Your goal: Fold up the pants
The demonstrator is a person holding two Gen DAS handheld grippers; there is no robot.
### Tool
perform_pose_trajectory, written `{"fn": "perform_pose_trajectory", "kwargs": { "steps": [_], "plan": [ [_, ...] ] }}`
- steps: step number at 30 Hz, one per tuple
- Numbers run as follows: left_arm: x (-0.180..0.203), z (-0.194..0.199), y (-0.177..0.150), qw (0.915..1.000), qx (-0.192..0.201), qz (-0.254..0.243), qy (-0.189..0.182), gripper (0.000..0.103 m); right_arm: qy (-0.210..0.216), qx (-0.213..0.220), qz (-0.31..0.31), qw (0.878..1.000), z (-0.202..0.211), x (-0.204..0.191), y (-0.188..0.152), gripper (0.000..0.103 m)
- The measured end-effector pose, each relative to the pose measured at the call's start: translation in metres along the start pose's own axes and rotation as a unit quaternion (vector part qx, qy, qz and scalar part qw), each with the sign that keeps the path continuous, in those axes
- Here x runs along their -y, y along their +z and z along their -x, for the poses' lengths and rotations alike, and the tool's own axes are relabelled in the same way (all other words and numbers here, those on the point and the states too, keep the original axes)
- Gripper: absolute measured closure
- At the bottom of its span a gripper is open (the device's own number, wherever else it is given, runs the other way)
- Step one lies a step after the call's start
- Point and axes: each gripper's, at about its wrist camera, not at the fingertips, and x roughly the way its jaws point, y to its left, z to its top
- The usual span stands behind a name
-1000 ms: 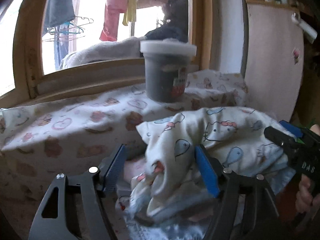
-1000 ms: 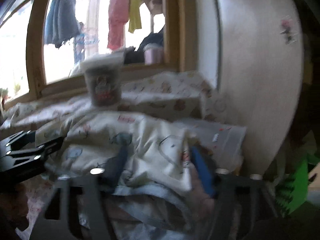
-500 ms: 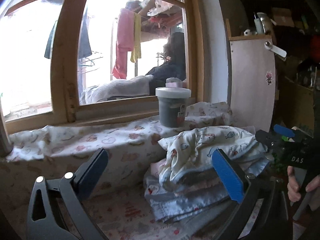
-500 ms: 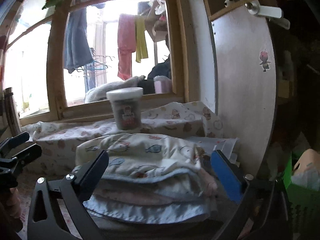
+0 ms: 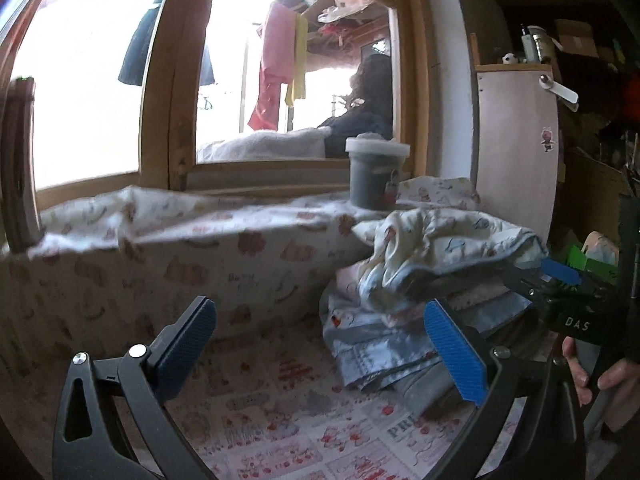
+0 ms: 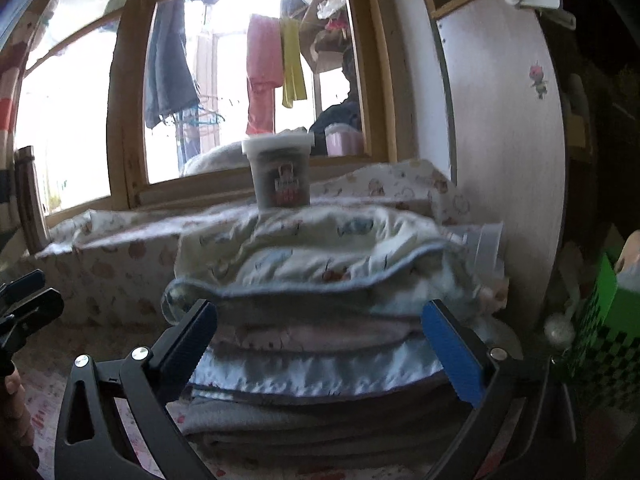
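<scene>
My left gripper has its jaws spread wide with nothing between them; only the printed cloth of the worktop shows in the gap. The blue pad of its right-hand finger sits in front of the near edge of a stack of folded clothes, but I see no contact. My right gripper is likewise wide and empty-handed, its two fingers framing the front of that same stack without pressing on it.

The pants, cream with small cartoon prints and a pale blue hem, lie folded on top of the stack, a little rumpled at the near-left corner in the left wrist view. Under them I make out pink, light blue and grey layers.

Behind the stack a grey tub with a white lid stands on the cloth-covered ledge below a wooden window. A pale cabinet panel rises just to the right of the stack. In the left wrist view the other gripper shows at the right edge, held by a hand. A green checked box sits at the far right.
</scene>
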Motion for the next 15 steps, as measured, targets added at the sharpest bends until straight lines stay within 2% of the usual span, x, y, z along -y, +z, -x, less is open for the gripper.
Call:
{"fn": "perform_pose_trajectory", "kwargs": {
  "steps": [5,9,15],
  "plan": [
    [0.000,-0.006,-0.008,1.0000,-0.003,-0.005,0.002,0.000,0.003,-0.006,-0.002,1.000,-0.006,-0.001,-0.012,0.001],
    [0.004,-0.010,-0.017,0.9996,0.002,-0.020,0.017,0.000,-0.001,-0.005,0.023,1.000,-0.008,-0.008,-0.020,0.001],
    [-0.002,-0.014,-0.027,0.9996,0.000,-0.007,0.026,0.000,-0.005,0.007,0.044,0.999,-0.004,-0.016,-0.023,0.001]
  ]
}}
